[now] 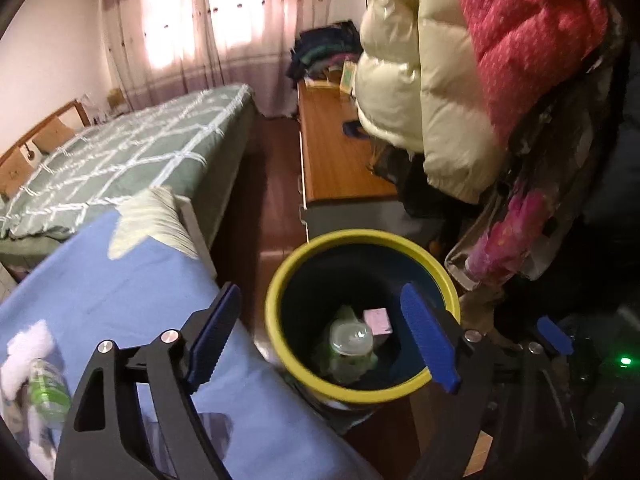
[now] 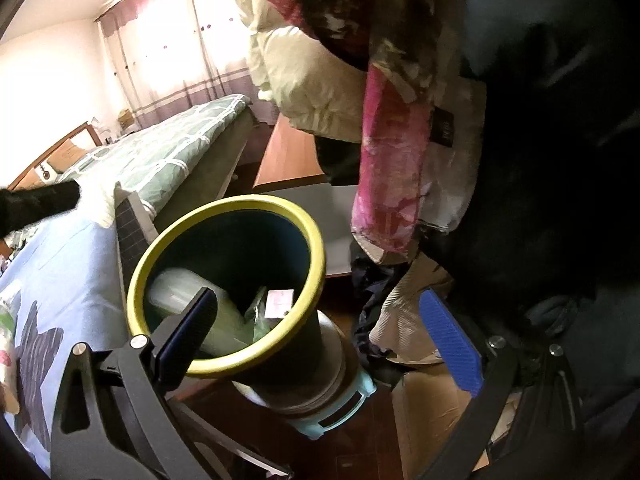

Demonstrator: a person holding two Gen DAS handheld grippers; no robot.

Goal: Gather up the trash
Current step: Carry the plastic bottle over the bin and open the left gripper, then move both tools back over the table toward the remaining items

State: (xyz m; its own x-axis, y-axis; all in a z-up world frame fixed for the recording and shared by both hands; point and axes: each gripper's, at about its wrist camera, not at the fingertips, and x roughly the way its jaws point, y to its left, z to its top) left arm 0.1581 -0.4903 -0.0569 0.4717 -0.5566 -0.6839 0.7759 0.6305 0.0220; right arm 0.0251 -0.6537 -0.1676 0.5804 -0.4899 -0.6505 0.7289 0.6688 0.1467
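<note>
A dark trash bin with a yellow rim (image 1: 274, 300) stands beside the blue-covered table (image 1: 120, 288). Inside it lie a clear plastic bottle (image 1: 352, 340) and a small pink box (image 1: 378, 320). My left gripper (image 1: 320, 292) hangs open over the bin's mouth with nothing between its fingers. In the right wrist view the bin's rim (image 2: 138, 280) is tilted toward me, with the bottle (image 2: 180, 292) and the pink box (image 2: 280, 302) inside. My right gripper (image 2: 318, 296) is open and empty just beside the bin. A second bottle with a green label (image 1: 46, 388) and white tissue (image 1: 28, 344) lie on the table.
The bin rests on a light-blue stool (image 2: 344, 404). A bed with a green quilt (image 1: 132, 148) and a low wooden cabinet (image 1: 336, 152) stand behind. Puffy coats (image 1: 440, 80) hang at the right. A cardboard box (image 2: 432, 400) sits on the floor. A dark sleeve (image 2: 36, 204) reaches over the table.
</note>
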